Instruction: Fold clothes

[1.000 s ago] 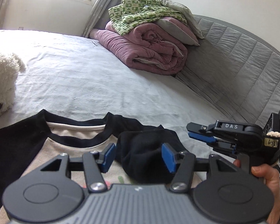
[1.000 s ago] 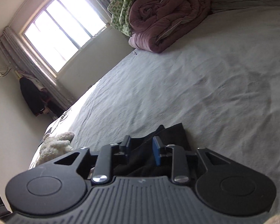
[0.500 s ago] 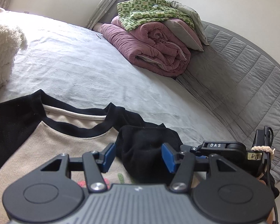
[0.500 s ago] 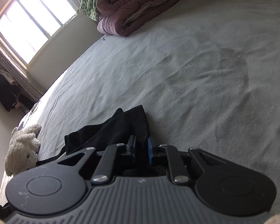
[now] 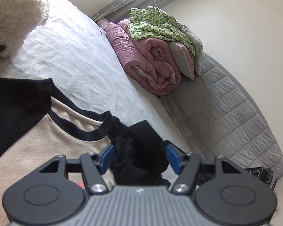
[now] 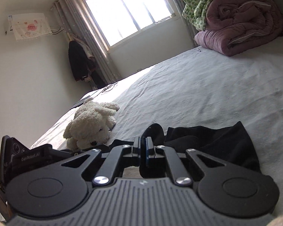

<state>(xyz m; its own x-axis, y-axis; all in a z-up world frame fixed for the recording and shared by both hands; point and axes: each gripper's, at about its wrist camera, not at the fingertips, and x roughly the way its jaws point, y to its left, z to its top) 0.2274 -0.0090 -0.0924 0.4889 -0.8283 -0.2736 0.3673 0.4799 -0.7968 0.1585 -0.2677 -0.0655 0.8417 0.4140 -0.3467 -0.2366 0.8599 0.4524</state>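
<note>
A cream shirt [image 5: 37, 141] with a black collar and black sleeves lies on the grey bed sheet [image 5: 75, 56]. Its right black sleeve [image 5: 139, 156] is bunched up between the blue pads of my left gripper [image 5: 141, 158]. Those jaws are opening and the pads stand just clear of the cloth. In the right wrist view my right gripper [image 6: 143, 149] is shut on a fold of the same black sleeve [image 6: 213, 143], which trails off to the right across the sheet. The shirt's lower part is hidden behind the grippers.
A white plush dog [image 6: 92, 126] lies on the bed left of the shirt. A rolled pink quilt [image 5: 151, 62] with a green patterned cloth [image 5: 156, 24] and pillows sits at the far end. A grey quilted headboard [image 5: 226, 113] runs along the right.
My right gripper has closed on the black sleeve and swung left, rolling as it went. My left gripper has sunk lower and rolled, and its jaws stand a little wider.
</note>
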